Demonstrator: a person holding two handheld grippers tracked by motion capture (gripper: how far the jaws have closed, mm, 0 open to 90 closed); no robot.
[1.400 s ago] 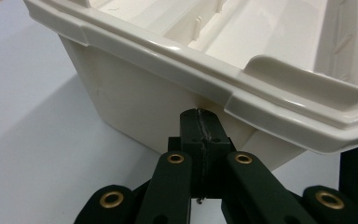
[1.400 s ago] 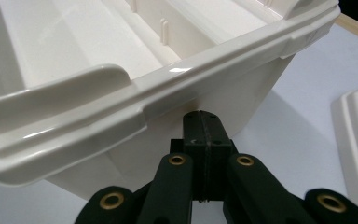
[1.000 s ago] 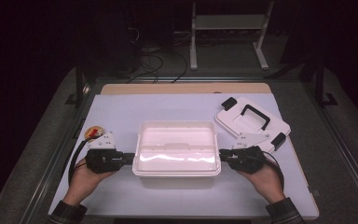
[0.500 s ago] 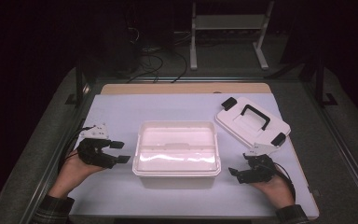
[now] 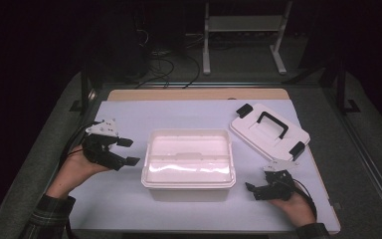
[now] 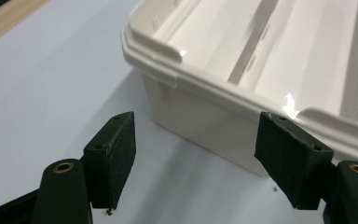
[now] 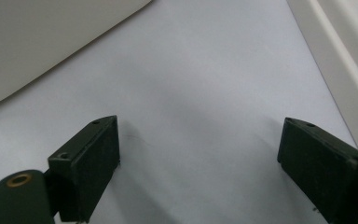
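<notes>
Both grippers, left (image 5: 129,152) and right (image 5: 251,190), are being opened wide off the box (image 5: 189,179), so it's probably getting nudged if they're swung back carelessly.

No legible text, label, brand, number or sign appears in any of the three views. The white box (image 5: 189,159), its lid (image 5: 268,132) and the pale table mat (image 5: 129,119) carry plain, unmarked surfaces.
</notes>
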